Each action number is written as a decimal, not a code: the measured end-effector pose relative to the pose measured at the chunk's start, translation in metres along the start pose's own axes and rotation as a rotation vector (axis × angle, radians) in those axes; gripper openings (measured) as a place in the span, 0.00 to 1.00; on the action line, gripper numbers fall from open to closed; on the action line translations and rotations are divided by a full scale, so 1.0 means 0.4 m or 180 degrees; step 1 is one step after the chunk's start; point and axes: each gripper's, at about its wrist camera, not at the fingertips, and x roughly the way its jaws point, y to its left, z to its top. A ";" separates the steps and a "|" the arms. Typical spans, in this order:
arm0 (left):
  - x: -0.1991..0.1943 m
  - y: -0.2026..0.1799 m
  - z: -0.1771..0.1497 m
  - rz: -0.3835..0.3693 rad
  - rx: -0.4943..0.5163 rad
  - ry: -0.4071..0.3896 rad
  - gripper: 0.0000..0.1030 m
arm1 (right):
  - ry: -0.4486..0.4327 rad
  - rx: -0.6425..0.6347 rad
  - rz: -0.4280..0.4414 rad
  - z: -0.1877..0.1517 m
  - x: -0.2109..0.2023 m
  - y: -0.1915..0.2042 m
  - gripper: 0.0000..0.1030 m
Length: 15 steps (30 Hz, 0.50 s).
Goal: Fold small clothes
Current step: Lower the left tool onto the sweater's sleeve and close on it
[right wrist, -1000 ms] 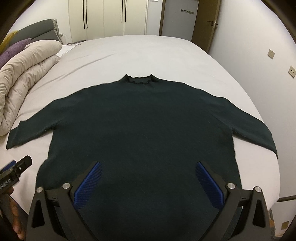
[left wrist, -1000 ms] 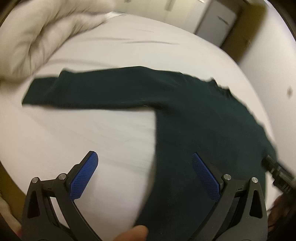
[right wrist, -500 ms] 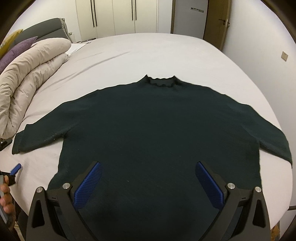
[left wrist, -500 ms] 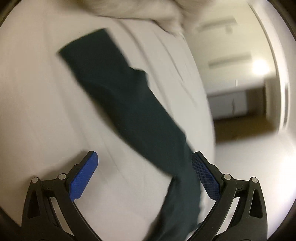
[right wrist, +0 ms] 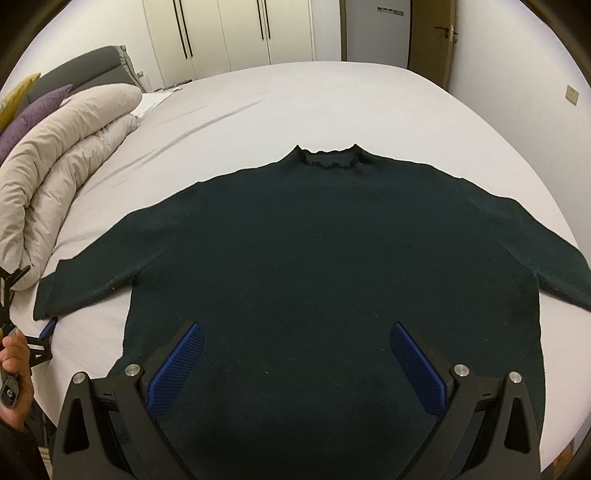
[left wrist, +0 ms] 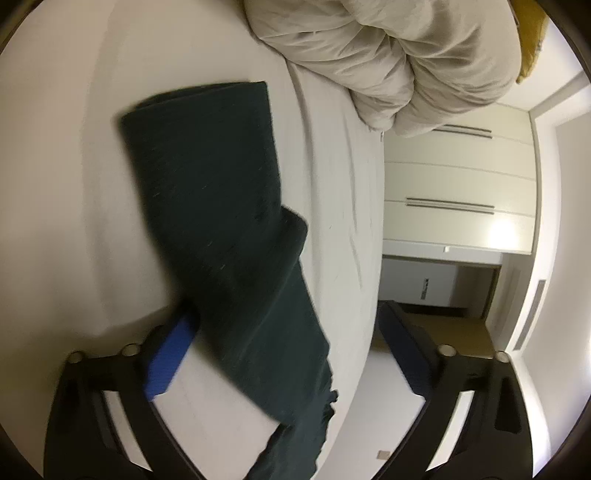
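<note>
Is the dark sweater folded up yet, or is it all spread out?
Spread out. The sweater lies flat on the bed, both sleeves stretched sideways, collar showing, no folds.

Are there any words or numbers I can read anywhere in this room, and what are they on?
None can be read.
Small dark marks on the grey door panel behind the bed: too small and blurred to read.
Dark mark on the same panel in the left wrist view: blurred.
The dark green knitted sweater shows no label or print.

A rumpled beige duvet (right wrist: 62,155) lies beside purple (perhaps velvet) pillow (right wrist: 33,114), white wardrobes (right wrist: 240,33) behind.
</note>
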 end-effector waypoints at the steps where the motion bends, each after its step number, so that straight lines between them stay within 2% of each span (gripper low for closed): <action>1: 0.016 -0.003 0.009 -0.0042 -0.0015 0.0020 0.63 | -0.0012 0.0020 0.0016 0.000 -0.002 -0.004 1.00; 2: 0.023 -0.001 0.004 -0.0029 -0.0039 0.0046 0.46 | -0.0027 0.0037 0.0034 0.000 -0.005 -0.009 1.00; 4: 0.042 0.006 0.020 0.0096 -0.0074 0.0043 0.28 | -0.0056 0.0055 0.0060 0.000 -0.011 -0.018 1.00; 7: 0.062 -0.031 0.011 0.0274 0.0190 0.0047 0.14 | -0.0106 0.0121 0.0121 -0.002 -0.019 -0.045 0.98; 8: 0.072 -0.072 -0.007 0.0338 0.0411 0.0065 0.10 | -0.0115 0.0169 0.0154 -0.002 -0.019 -0.059 0.96; 11: 0.112 -0.213 -0.088 0.0421 0.1106 0.0094 0.09 | -0.0080 0.0346 0.0275 -0.001 -0.010 -0.109 0.94; 14: 0.194 -0.406 -0.263 0.0515 0.2148 0.0219 0.08 | -0.0096 0.0520 0.0330 0.000 -0.006 -0.170 0.94; 15: 0.226 -0.464 -0.349 0.0558 0.2570 0.0263 0.07 | -0.0108 0.0556 0.0338 0.000 -0.005 -0.187 0.94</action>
